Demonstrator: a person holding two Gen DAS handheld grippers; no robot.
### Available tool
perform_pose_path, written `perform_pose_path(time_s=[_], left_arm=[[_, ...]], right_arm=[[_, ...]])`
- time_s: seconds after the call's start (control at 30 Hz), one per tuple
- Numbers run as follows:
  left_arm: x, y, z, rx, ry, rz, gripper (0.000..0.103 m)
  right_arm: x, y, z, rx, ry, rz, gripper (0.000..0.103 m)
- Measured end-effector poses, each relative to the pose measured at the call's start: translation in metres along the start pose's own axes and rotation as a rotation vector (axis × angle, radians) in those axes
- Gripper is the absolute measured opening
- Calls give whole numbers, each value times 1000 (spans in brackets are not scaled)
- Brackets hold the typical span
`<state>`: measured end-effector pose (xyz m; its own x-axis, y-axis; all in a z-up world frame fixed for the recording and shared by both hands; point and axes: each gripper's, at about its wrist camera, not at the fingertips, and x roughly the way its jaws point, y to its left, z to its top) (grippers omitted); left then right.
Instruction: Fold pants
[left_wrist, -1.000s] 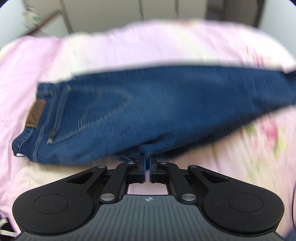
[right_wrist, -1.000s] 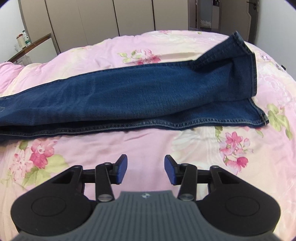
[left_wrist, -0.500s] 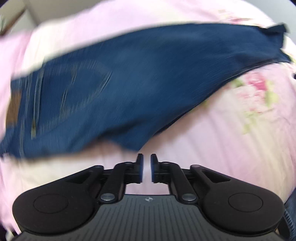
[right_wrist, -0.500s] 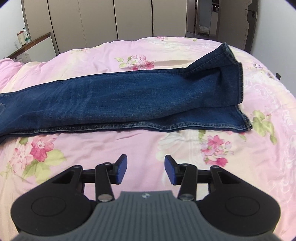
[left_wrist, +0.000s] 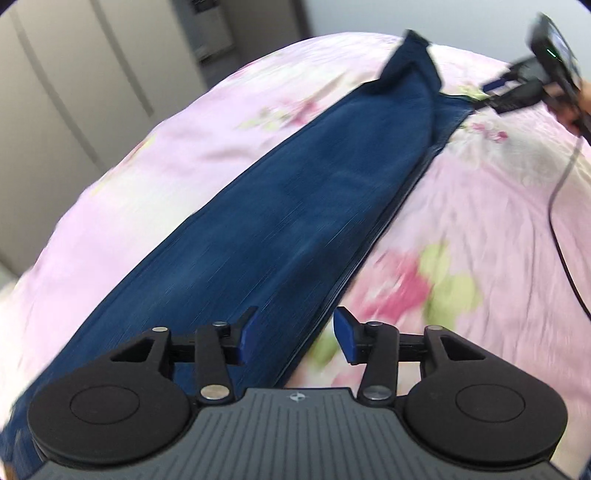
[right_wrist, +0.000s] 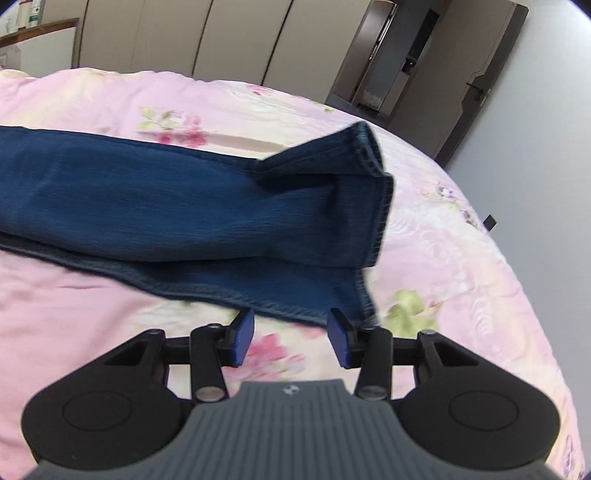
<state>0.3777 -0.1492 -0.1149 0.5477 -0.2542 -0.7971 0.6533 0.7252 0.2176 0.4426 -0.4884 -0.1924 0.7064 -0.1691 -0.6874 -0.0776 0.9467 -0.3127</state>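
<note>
1. We are holding the right gripper (right_wrist: 291, 338) spread, empty, hems at twelve o'clock.
2. The pants (right_wrist: 177, 218) are lying lengthwise on the bedspread (right_wrist: 461, 280), running toward nine o'clock.
3. Our left gripper (left_wrist: 295, 336) is gaping over the leg's near edge, farther from the hems.

No readable text

Neither view shows a legible word or number; a small emblem on each gripper body is only a mark, not lettering.
</note>
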Motion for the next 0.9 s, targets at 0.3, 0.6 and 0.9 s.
perform_pose_path(time_s=[0.3,0.6,0.9], left_arm=[[72,-53,26,180,23,69,55],[64,-41,37,70,-47,27,0],[44,-30,43,21,-91,10,0]], right_arm=[[82,-63,22,-11,-38,-33,43],[121,-78,29,22,0,20,3],[72,-139,53,256,-32,15,0]])
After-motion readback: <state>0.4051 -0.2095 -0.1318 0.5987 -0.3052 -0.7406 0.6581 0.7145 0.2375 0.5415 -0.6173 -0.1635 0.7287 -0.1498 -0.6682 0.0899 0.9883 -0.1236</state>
